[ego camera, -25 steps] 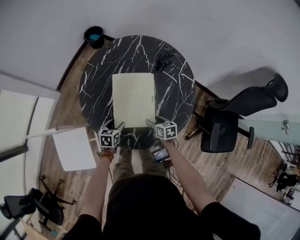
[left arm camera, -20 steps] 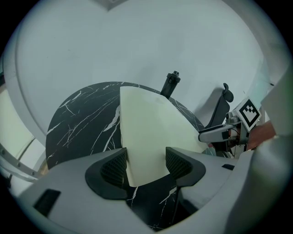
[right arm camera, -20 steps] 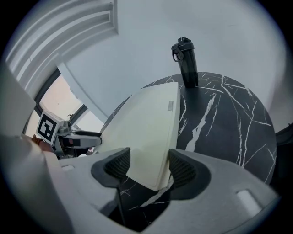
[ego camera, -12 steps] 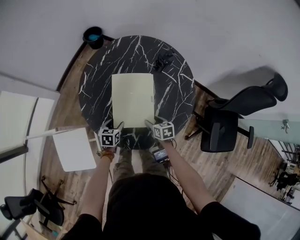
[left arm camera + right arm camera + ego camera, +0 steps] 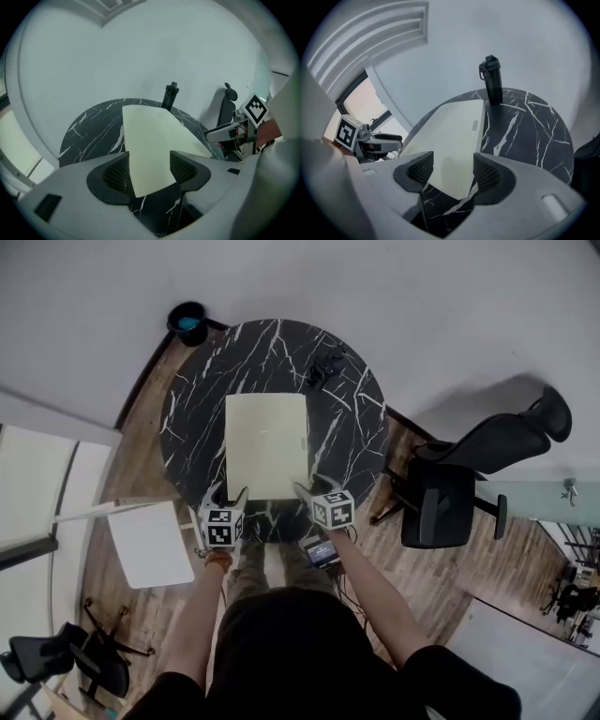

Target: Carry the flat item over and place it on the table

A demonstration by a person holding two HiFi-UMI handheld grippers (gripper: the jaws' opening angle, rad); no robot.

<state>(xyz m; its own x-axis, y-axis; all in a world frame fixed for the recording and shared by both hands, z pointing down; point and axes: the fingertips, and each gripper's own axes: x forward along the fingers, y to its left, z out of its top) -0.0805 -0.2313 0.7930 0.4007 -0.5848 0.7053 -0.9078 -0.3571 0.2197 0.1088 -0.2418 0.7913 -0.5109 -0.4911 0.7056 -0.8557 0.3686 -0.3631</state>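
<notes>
Two handheld tools flanked the near edge of a flat, pale cream rectangular panel (image 5: pixel 266 446) as it lay on the round, white-veined black marble tabletop (image 5: pixel 352 427), with the person standing at the table's near rim. The left tool (image 5: pixel 149 166) straddled the panel's near-left corner and the right tool (image 5: pixel 451 168) its near-right corner. Each had its jaws spread side by side, and the ribbed pads stood clear of the sheet rather than pinching it, so neither tool gripped anything. The panel appeared to rest flat and roughly centred on the tabletop, its long sides running away from the person. It lay apart from a slim black bottle (image 5: pixel 492 79) standing upright towards the far rim. A black office chair (image 5: pixel 469 474) stood well apart on the wooden floor to the right. By the look of things the placing step was as good as done and the release already made. What remained, on that reading, was to draw both tools back and up off the corners. That move called for a straight, even withdrawal, so that no pad caught an edge and dragged the light sheet out of square or towards the bottle.
</notes>
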